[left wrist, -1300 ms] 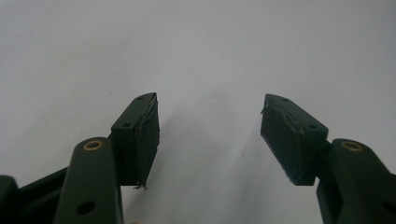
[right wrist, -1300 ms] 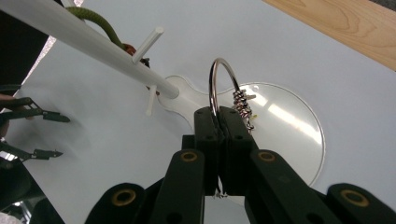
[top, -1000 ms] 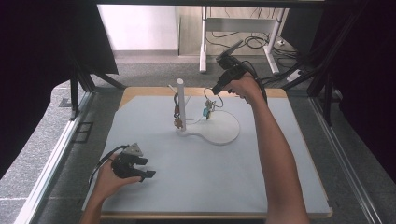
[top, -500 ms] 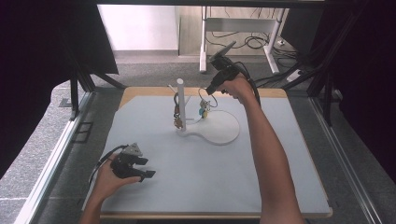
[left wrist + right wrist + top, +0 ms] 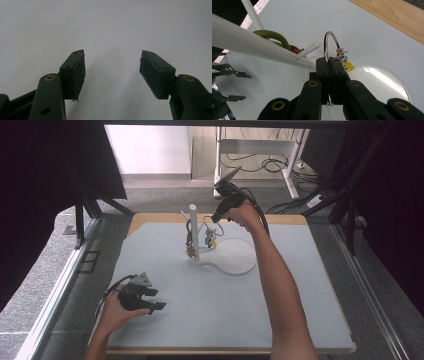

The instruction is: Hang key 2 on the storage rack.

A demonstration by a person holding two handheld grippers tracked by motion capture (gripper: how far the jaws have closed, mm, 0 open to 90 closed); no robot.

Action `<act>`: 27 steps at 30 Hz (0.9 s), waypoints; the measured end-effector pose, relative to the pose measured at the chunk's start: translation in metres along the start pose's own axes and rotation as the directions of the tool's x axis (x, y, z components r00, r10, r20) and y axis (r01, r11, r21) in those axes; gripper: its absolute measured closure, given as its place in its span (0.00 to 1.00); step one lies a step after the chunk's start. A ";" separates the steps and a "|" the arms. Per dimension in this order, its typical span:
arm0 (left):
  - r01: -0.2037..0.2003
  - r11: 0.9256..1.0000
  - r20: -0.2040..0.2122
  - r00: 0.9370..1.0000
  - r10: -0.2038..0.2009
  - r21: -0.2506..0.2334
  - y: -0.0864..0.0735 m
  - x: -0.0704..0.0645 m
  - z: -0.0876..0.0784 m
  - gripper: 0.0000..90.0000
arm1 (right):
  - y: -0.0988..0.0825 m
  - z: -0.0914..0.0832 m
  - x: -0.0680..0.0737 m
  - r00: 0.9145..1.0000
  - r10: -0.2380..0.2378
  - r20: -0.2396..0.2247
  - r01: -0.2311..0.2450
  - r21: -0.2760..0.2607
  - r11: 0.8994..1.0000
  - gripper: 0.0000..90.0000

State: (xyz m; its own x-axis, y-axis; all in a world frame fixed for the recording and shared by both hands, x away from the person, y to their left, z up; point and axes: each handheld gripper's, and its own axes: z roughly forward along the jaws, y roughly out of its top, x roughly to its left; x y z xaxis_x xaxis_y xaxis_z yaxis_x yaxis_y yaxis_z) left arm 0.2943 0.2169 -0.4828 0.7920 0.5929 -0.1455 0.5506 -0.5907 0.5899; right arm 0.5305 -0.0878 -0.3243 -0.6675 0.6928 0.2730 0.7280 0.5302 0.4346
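High view: a wooden-edged counter (image 5: 320, 220) bears a matte pale mat. On it stands a white stand (image 5: 194, 232), an upright round post with thin pegs, rising from a flat, round, glossy base plate (image 5: 237, 262). The right hand-held gripper (image 5: 214, 218) is beside a peg, with a key ring (image 5: 210, 239) and small blue and yellow charms hanging below it; the charms are too small to make out. A dark keychain (image 5: 190, 242) hangs on the post's near side. The left hand-held gripper (image 5: 159, 300) rests on the mat near the front left corner, well apart from the stand.

Left gripper view: the left hand-held gripper (image 5: 111, 72) stands moderately wide, nothing between its worn, frayed pads, bare mat beyond.

Right gripper view: the right hand-held gripper (image 5: 329, 62) is clamped on the polished steel key ring (image 5: 329, 43), just beside a white peg (image 5: 309, 50). A braided green cord loop (image 5: 272, 36) lies over the post. The charms are partly hidden behind the jaws.
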 end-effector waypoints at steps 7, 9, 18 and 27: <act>0.001 1.000 -0.003 1.000 -0.001 -0.004 0.000 0.000 0.000 0.42 | -0.001 0.008 0.004 1.000 -0.007 -0.026 0.007 -0.003 1.000 0.97; 0.001 1.000 -0.004 1.000 -0.001 -0.004 0.000 0.000 0.000 0.42 | -0.002 0.009 0.006 1.000 -0.010 -0.030 0.010 -0.003 1.000 0.97; -0.004 1.000 -0.007 1.000 0.004 -0.001 0.000 0.000 -0.001 0.42 | -0.009 0.022 0.017 0.997 -0.037 -0.061 0.038 0.008 0.999 0.97; -0.003 1.000 -0.009 1.000 0.003 0.011 0.000 -0.001 0.001 0.42 | -0.017 0.037 0.020 0.994 -0.047 -0.100 0.049 0.017 0.999 0.96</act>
State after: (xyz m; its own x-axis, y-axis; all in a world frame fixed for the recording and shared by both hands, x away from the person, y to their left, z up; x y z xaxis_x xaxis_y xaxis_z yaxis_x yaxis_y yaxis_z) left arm 0.2941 0.2154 -0.4835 0.7911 0.5963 -0.1363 0.5512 -0.5982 0.5817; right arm 0.5105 -0.0656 -0.3580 -0.7132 0.6148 0.3366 0.6970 0.5717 0.4328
